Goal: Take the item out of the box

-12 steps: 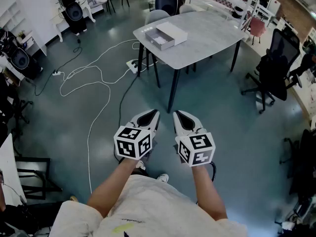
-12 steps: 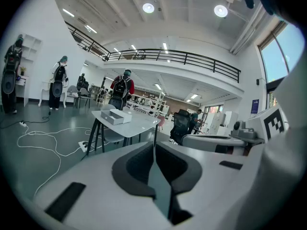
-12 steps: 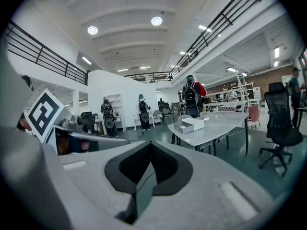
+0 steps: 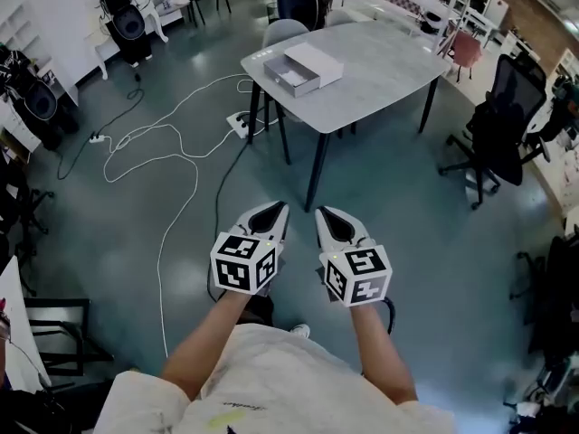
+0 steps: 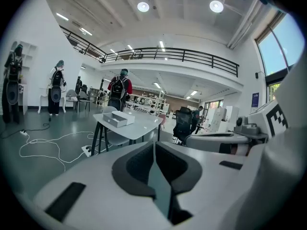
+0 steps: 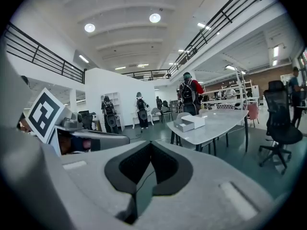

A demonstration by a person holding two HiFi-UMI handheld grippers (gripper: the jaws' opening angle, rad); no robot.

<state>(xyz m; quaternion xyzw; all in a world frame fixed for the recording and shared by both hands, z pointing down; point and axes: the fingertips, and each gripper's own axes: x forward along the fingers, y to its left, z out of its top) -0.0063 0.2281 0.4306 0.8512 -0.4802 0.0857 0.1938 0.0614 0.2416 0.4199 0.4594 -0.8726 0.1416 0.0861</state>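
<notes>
A white box (image 4: pixel 303 68) lies open on the near-left corner of a grey table (image 4: pixel 380 61), far ahead of me across the floor. The left gripper view shows the box (image 5: pixel 120 119) small in the distance, as does the right gripper view (image 6: pixel 190 122). What lies inside it is too small to tell. My left gripper (image 4: pixel 276 209) and right gripper (image 4: pixel 325 212) are held side by side at waist height, pointing at the table. Both are shut with nothing in them, jaws closed together in the left gripper view (image 5: pixel 153 143) and the right gripper view (image 6: pixel 149 145).
White cables (image 4: pixel 154 152) and a power strip (image 4: pixel 240 121) trail over the floor left of the table. A grey chair (image 4: pixel 285 31) stands behind the table, a black office chair (image 4: pixel 502 125) to its right. Stands with backpacks (image 4: pixel 122 7) line the left wall.
Both grippers keep their pose and stay shut. The floor and cables have slid slightly in the view, and one foot has dropped out of sight below me.
</notes>
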